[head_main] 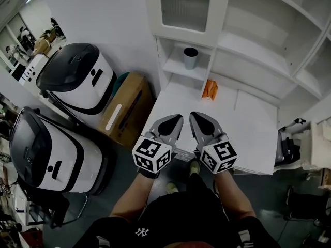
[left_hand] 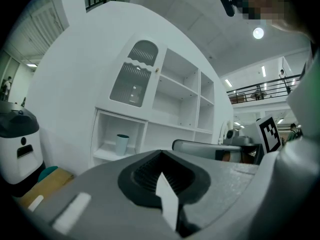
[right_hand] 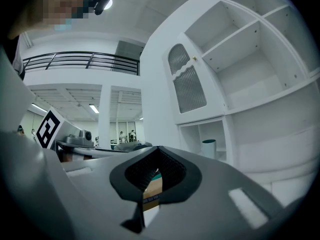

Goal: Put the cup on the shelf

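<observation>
A pale blue-grey cup [head_main: 191, 57] with a dark rim stands upright in the low left cubby of the white shelf unit [head_main: 243, 45]. It also shows small in the left gripper view [left_hand: 122, 144] and the right gripper view [right_hand: 208, 147]. My left gripper [head_main: 175, 121] and right gripper [head_main: 197, 119] hover side by side over the near edge of the white counter [head_main: 243, 133], well short of the cup. Both are shut with nothing between their jaws, as seen for the left gripper [left_hand: 161, 158] and the right gripper [right_hand: 158, 153].
An orange packet [head_main: 209, 90] stands on the counter below the cubby. A cardboard box [head_main: 126, 108] and two white-and-black machines [head_main: 78, 76] [head_main: 49, 151] fill the floor to the left. A glass-fronted door [head_main: 185, 5] closes the compartment above the cup.
</observation>
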